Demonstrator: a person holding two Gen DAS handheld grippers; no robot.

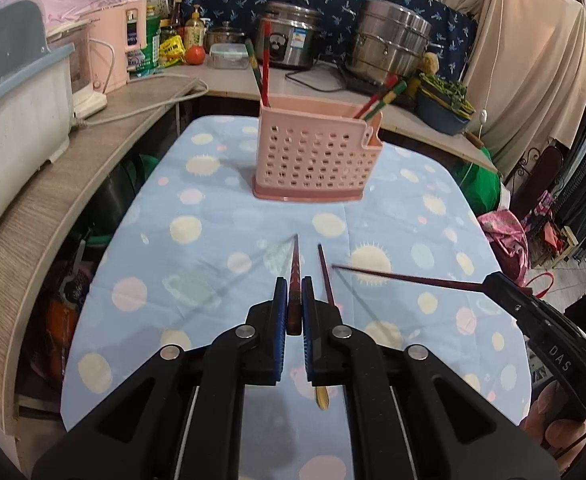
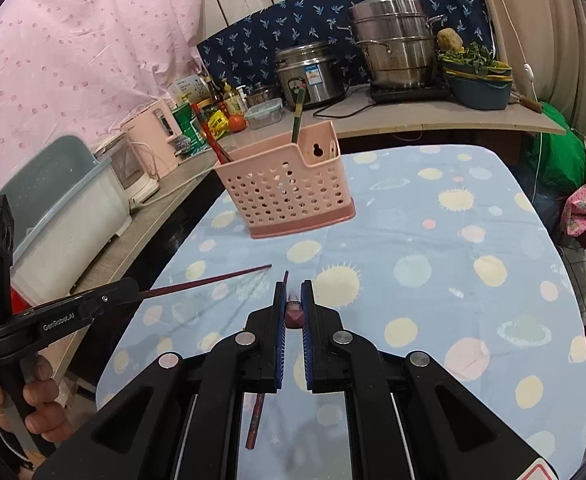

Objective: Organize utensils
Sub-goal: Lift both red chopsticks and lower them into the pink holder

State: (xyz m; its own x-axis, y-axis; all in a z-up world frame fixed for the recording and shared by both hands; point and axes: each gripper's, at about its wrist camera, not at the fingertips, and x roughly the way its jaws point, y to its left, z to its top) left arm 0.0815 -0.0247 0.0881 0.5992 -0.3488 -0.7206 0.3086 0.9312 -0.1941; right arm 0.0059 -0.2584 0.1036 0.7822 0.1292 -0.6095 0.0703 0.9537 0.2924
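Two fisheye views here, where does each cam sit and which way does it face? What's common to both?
Left wrist: sits on the left gripper, looks forward and down over the blue tablecloth to the pink utensil basket; jaws shut on a dark red chopstick; the right gripper enters at right.
Right wrist: sits on the right gripper, faces the same basket from further right; jaws shut on a chopstick; left gripper and hand at left.
Shared: basket, tablecloth, rice cooker, steamer pot.

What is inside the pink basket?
The pink basket holds chopsticks: two stand up at one end and more lean out at the other. Their lower ends are mostly hidden behind the holey wall, so anything at the bottom cannot be seen.
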